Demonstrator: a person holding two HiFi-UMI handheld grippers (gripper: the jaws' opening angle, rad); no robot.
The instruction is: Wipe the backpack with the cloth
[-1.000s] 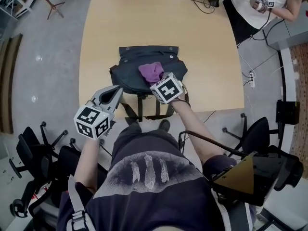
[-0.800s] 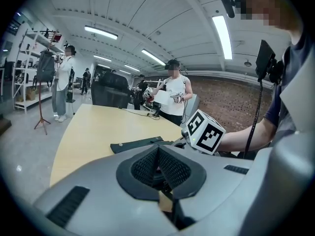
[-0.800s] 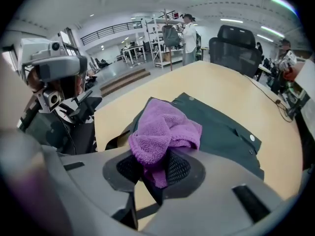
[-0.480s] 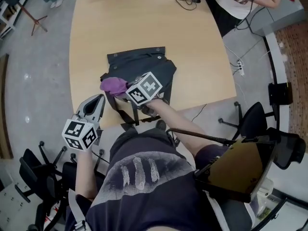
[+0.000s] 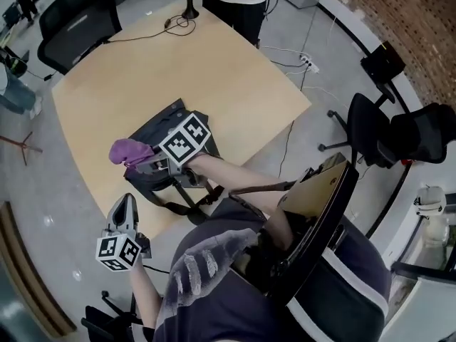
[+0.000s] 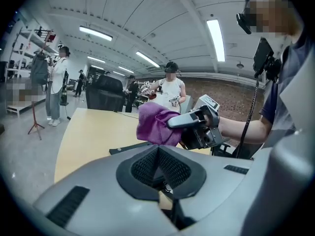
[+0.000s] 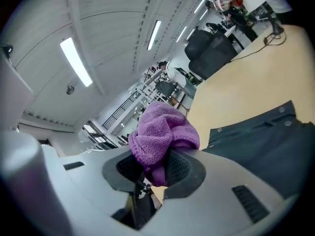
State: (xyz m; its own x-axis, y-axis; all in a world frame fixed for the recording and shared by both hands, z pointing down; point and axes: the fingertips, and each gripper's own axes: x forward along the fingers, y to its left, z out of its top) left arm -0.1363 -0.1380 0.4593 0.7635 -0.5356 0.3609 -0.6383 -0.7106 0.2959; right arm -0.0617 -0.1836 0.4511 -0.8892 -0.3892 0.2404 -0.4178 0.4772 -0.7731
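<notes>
Moving: the cloth, a second ago on the middle of the backpack, is now at the backpack's left end, carried there by the right gripper; the head view has also swung round
Meaning for the task: I judge that one wiping stroke across the top is done; in the left gripper view the cloth looks lifted clear of the fabric, so a return pass would need it pressed down again
Right jaws: pinching a bunched fold of the purple cloth
Other side: the left gripper has its jaws pressed together on nothing; it hangs low beyond the near edge of the counter, apart from the backpack
Look of the backpack: dark and limp, lying flat close to the counter's near edge; small studs along its flap; straps trail over the edge toward the person; no dirt can be made out
</notes>
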